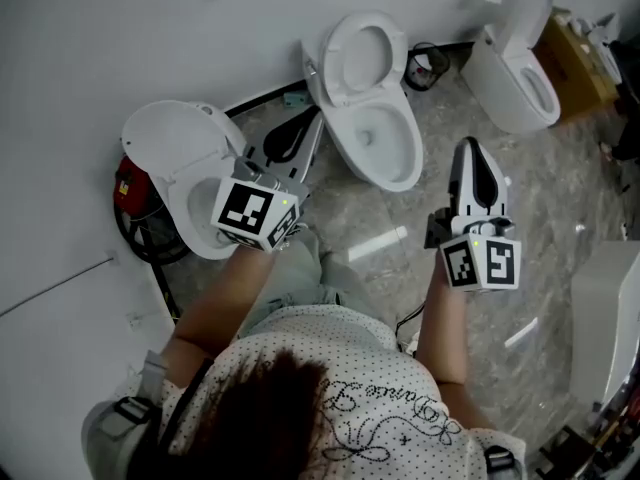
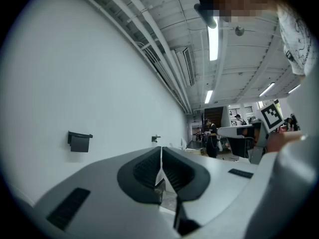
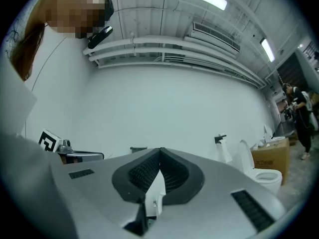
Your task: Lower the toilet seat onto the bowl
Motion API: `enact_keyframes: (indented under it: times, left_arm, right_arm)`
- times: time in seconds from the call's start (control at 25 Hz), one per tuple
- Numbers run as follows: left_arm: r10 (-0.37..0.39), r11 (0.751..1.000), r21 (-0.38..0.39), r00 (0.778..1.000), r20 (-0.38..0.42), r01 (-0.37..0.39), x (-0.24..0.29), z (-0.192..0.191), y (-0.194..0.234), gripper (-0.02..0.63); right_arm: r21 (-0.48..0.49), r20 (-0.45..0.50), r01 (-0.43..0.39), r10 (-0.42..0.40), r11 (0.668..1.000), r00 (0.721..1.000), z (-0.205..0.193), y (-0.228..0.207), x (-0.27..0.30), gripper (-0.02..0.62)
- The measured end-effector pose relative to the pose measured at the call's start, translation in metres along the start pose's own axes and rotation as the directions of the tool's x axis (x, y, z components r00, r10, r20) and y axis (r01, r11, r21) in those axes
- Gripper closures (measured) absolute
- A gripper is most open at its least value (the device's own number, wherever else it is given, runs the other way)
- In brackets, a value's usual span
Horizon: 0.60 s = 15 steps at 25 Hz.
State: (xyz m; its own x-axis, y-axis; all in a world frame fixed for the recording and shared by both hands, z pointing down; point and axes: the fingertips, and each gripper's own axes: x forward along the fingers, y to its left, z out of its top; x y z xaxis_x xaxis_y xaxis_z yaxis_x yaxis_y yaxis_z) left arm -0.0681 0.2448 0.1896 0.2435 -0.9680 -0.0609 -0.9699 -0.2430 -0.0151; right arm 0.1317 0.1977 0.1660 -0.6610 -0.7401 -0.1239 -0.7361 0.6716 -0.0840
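The middle toilet's white seat (image 1: 361, 56) stands raised against the wall, above its open bowl (image 1: 386, 146). My left gripper (image 1: 308, 128) is shut and empty; it points at the floor gap between the left toilet (image 1: 185, 163) and the middle bowl, close to the bowl's left side. My right gripper (image 1: 468, 150) is shut on nothing and hovers to the right of the bowl, apart from it. In the left gripper view the jaws (image 2: 161, 152) meet in front of a white wall. In the right gripper view the shut jaws (image 3: 159, 154) face the wall too.
A third toilet (image 1: 512, 68) stands at the right by a cardboard box (image 1: 575, 63), which also shows in the right gripper view (image 3: 271, 158). Black cables (image 1: 140, 230) lie by the left toilet. A dark box (image 2: 79, 141) hangs on the wall. The floor is grey marble.
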Motion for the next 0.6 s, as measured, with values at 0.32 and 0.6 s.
enact_keyframes:
  times: [0.32, 0.6]
  left_arm:
    - [0.010, 0.999, -0.036, 0.999, -0.035, -0.011, 0.015, 0.001, 0.011, 0.354]
    - [0.026, 1.000, -0.010, 0.999, -0.030, -0.026, 0.031, 0.001, 0.008, 0.275]
  right_arm:
    - [0.018, -0.051, -0.015, 0.015, 1.000, 0.999, -0.005, -0.006, 0.017, 0.298]
    - [0.029, -0.044, 0.000, 0.001, 1.000, 0.999, -0.011, -0.027, 0.022, 0.179]
